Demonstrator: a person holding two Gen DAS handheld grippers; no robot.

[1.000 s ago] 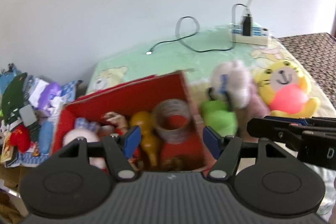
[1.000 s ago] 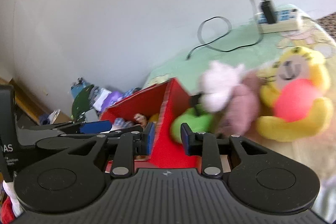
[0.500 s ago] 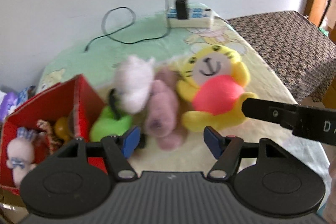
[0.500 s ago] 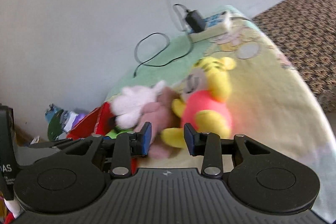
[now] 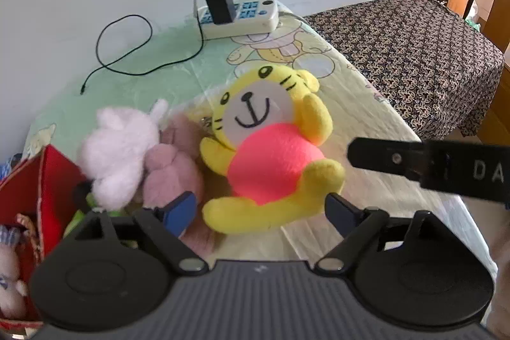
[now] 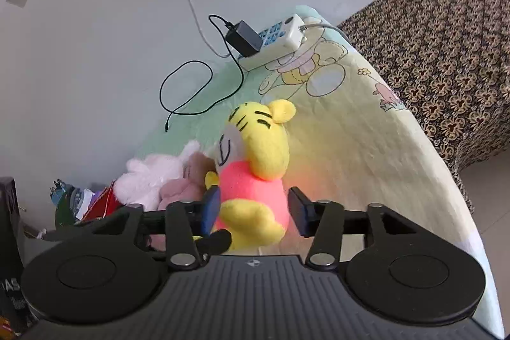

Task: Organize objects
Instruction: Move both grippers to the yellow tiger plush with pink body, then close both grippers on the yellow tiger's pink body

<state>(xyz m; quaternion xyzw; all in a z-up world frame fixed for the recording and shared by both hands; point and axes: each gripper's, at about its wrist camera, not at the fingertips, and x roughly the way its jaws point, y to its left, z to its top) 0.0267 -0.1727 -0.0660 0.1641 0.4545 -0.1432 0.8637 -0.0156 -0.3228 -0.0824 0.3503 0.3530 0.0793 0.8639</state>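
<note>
Tiger plush [image 5: 271, 155]: lies face up on the bed [image 5: 366, 104], beside the pink plush [image 5: 173, 168] and red box [image 5: 28, 180], long axis running away from both grippers.
Left gripper [image 5: 259, 209]: jaws opening, straddling its feet, no contact.
Right gripper [image 6: 255, 207]: jaws opening around its side, apparently nearer.

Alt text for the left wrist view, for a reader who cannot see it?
The left gripper, fingers opening, frames a yellow tiger plush lying on the table cover. Two pink plushes and a red box sit left.
</note>
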